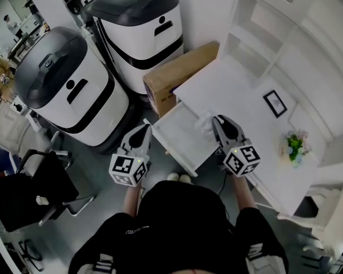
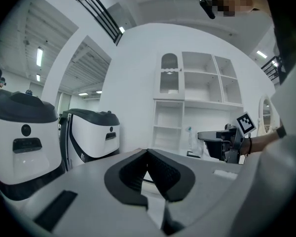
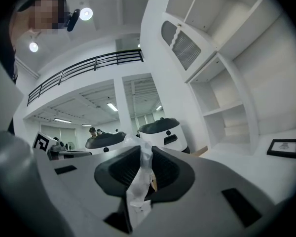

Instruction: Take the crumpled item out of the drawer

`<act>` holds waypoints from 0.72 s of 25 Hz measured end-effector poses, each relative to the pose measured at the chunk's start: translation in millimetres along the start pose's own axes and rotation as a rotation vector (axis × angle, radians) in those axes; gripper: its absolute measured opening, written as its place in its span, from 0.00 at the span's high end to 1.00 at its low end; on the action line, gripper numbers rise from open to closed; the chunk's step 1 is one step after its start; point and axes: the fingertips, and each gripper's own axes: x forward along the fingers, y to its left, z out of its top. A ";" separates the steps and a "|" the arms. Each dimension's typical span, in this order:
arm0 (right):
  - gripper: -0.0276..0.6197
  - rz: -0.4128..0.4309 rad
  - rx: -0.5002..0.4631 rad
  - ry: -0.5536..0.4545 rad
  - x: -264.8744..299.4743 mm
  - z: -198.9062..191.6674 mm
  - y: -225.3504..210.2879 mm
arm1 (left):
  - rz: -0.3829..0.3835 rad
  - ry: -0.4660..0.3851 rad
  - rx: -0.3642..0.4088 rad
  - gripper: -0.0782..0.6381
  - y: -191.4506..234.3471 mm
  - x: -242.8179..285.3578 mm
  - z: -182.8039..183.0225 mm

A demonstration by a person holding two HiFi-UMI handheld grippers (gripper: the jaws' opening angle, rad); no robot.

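In the head view, one drawer [image 1: 180, 135] stands open under the table [image 1: 228, 87]. The single crumpled item [image 1: 204, 124] hangs at the right gripper [image 1: 218, 122], over the drawer's far right corner, while the left gripper [image 1: 143, 131] hovers beside the drawer.

In the left gripper view, its fingers [image 2: 164, 174] meet at the tips with nothing between them.

In the right gripper view, the fingers [image 3: 164, 171] pinch a thin white wad that looks light, soft and easily torn, so a mid-fold grip seems best.
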 end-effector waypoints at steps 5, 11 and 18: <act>0.87 -0.005 -0.037 -0.008 -0.8 2.0 -1.6 | 0.020 -0.013 0.004 0.89 2.3 -3.9 3.6; 0.87 -0.022 -0.060 -0.022 -2.9 6.1 -4.5 | 0.030 -0.020 0.006 0.89 2.9 -6.0 4.9; 0.87 -0.045 -0.080 -0.034 -4.9 12.2 -8.7 | 0.034 -0.026 0.003 0.89 2.7 -4.7 8.1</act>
